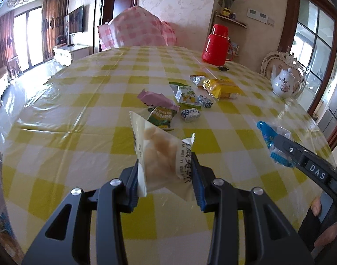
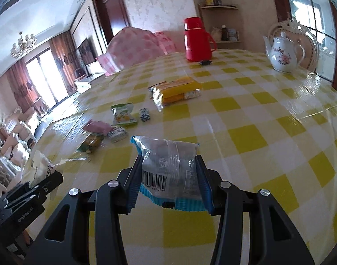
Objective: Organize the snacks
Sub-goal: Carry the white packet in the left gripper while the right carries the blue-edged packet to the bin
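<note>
My left gripper [image 1: 167, 183] is shut on a white rice-cracker packet [image 1: 159, 154] and holds it above the yellow checked table [image 1: 80, 114]. My right gripper [image 2: 169, 183] is shut on a clear packet with blue ends [image 2: 168, 167], also above the table; it shows at the right of the left wrist view [image 1: 273, 143]. Loose snacks lie mid-table: a pink packet [image 1: 156, 99], a green packet [image 1: 161, 118], a green-white packet [image 1: 186, 93], two small blue-white sweets [image 1: 190, 114], a yellow packet [image 1: 221, 87].
A red thermos [image 1: 216, 43] and a small dark object [image 1: 223, 68] stand at the far side. A white teapot [image 1: 282, 84] sits at the right edge. A pink checked cover [image 1: 137, 29] lies beyond the table's far edge.
</note>
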Available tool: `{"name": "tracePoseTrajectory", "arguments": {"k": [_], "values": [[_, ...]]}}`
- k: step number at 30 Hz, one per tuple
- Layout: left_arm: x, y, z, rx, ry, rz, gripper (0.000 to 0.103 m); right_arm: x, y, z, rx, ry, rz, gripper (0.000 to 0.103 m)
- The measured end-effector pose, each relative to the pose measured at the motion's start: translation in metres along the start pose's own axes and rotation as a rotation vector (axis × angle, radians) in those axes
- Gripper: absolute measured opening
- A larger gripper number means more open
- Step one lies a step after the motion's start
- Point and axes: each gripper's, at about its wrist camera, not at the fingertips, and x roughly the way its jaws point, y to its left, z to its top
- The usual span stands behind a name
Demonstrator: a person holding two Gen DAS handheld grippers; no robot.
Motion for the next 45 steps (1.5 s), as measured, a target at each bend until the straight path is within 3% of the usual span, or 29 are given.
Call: {"name": "tracePoseTrajectory", "arguments": {"k": [8,20,45], "values": [[-0.025,0.019,-0.016,0.033,0.004,0.016,0.040,-0.011,0.027,-0.020,-0.060,0.001,0.024,0.046],[-0.056,0.069,-0.040,0.022,0.018,0.061,0.040,-0.031,0.049,-0.038,0.014,0.019,0.203,0.045],[-0.115,0.194,-0.067,-0.047,0.024,0.177,0.040,-0.065,0.208,-0.092,-0.261,0.087,0.364,0.045]]}}
